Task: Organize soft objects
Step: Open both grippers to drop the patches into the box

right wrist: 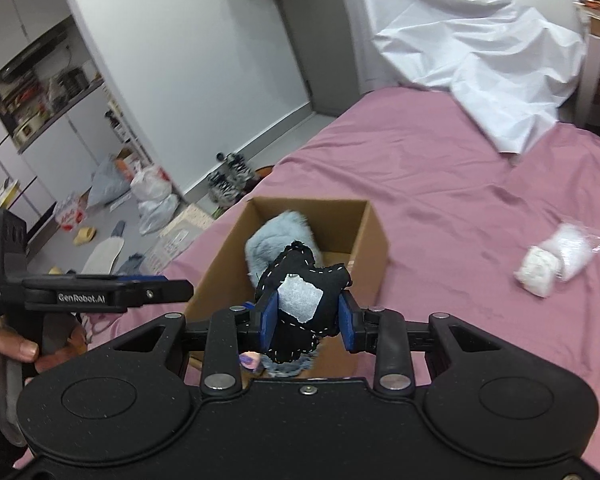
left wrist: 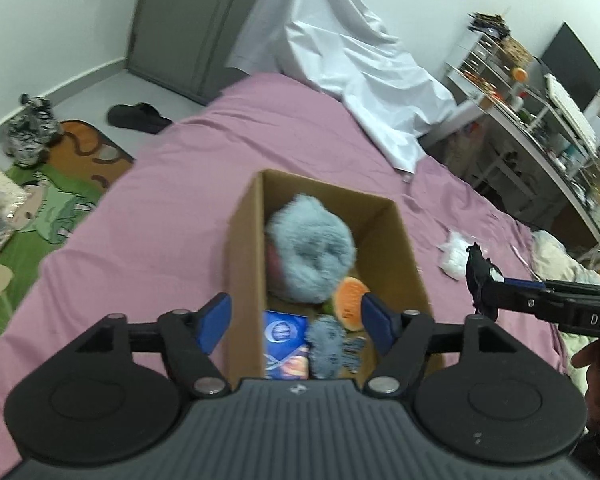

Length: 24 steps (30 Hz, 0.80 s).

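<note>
Two grippers: our left gripper [left wrist: 296, 320] gapes empty over the brown cardboard box [right wrist: 374, 240]; our right gripper [right wrist: 307, 322] pinches the black stitched felt toy [right wrist: 304, 300]. We should release it lower, toward twelve o'clock.

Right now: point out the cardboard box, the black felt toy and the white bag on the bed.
cardboard box [left wrist: 246, 248], left wrist view, left wall.
black felt toy [right wrist: 300, 300], right wrist view, white patch on its front.
white bag [right wrist: 560, 256], right wrist view, middle of the bundle.

A cardboard box [left wrist: 244, 248] on the bed [left wrist: 160, 184] holds a plush ball [left wrist: 310, 248].
</note>
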Tool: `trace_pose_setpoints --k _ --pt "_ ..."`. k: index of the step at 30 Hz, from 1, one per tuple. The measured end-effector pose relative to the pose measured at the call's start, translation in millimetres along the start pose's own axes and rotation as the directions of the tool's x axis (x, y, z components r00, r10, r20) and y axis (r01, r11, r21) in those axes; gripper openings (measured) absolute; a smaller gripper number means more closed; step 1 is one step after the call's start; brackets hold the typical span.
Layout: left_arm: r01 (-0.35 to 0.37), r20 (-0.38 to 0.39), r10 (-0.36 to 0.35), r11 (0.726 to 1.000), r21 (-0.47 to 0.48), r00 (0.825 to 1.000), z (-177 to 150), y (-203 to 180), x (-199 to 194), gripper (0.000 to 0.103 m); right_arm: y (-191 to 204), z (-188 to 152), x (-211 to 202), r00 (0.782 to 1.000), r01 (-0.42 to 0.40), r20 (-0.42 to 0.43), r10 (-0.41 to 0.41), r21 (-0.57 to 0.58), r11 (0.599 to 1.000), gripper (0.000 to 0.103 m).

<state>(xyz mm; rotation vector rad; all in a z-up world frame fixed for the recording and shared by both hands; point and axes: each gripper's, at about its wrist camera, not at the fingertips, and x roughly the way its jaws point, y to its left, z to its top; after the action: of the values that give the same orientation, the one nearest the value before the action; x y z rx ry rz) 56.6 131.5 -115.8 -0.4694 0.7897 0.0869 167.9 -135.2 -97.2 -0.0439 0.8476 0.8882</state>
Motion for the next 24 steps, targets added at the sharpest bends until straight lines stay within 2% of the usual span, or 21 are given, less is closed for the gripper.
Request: trace_pose_setpoints --k 3,7,11,16,18,20,24 --pt "-0.029 0.011 0.029 1.0 0.003 1.0 -1 5 -7 0.077 8 1 7 1.0 -0.016 -0.004 0.016 -0.01 1.0 0.034" --pt "-0.061 0.018 0.061 0.998 0.018 0.998 -6 6 -14 0.079 16 0 10 1.0 0.0 -0.009 -0.001 -0.012 1.0 0.054" --pt "-0.07 0.018 0.069 0.998 0.012 0.997 -7 3 -19 0.084 14 0 1 1.0 0.0 0.03 0.0 0.005 1.0 0.064" --pt "-0.086 0.021 0.086 0.996 0.015 0.996 -6 -7 -22 0.085 5 -3 -13 0.999 0.028 0.046 -0.03 0.043 0.999 0.065" --pt "-0.099 0.005 0.099 0.995 -0.002 0.995 -5 -11 -20 0.085 1 -3 -18 0.998 0.044 0.042 -0.047 0.065 0.997 0.072" --pt "-0.096 -0.001 0.096 0.995 -0.011 0.995 -4 -14 -19 0.085 -2 -3 -22 0.996 0.075 0.04 -0.077 0.065 0.995 0.087" --pt "-0.11 0.005 0.11 0.993 0.033 0.994 -3 -28 -20 0.085 -9 -5 -32 0.993 0.109 0.036 -0.112 0.069 0.992 0.09"
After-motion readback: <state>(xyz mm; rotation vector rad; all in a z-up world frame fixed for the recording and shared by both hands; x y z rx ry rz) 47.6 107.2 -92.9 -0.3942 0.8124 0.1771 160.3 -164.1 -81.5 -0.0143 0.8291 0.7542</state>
